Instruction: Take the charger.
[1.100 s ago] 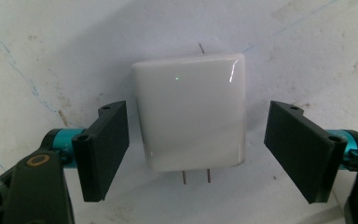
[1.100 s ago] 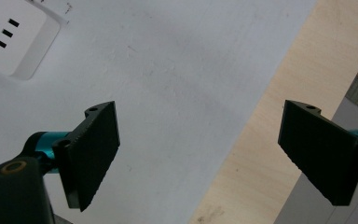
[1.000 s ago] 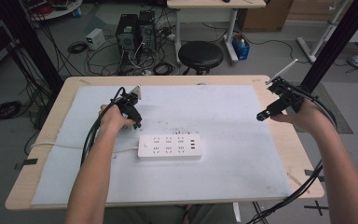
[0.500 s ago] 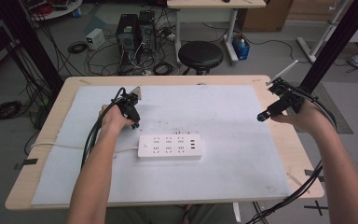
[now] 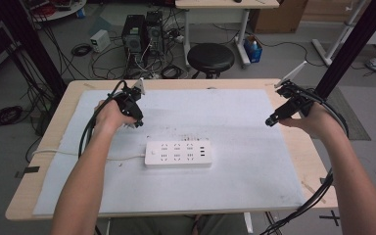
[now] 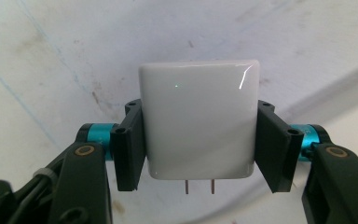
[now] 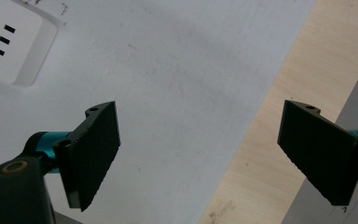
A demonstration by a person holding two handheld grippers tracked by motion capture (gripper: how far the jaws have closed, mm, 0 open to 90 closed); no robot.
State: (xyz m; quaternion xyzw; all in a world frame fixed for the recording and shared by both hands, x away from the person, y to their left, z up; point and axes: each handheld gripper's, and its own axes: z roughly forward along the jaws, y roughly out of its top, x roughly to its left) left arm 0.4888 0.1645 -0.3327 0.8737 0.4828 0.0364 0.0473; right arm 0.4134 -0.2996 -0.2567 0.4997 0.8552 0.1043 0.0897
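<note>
Gripping charger (image 6: 198,123) by its sides, prongs free for the strip (image 5: 178,154) | left gripper (image 6: 200,140) clamped | right gripper (image 7: 214,156) wide, idle

Support: wooden table (image 5: 293,147), light top, bare along its edges.
Cover: white sheet (image 5: 245,161) spread flat over most of the top, scuffed and marked.
On the sheet: white power strip (image 5: 178,154), lying flat near the middle.
Lead: its white cable (image 5: 78,154) runs left across the sheet.

White power strip (image 5: 178,153) between hand-held grippers
</note>
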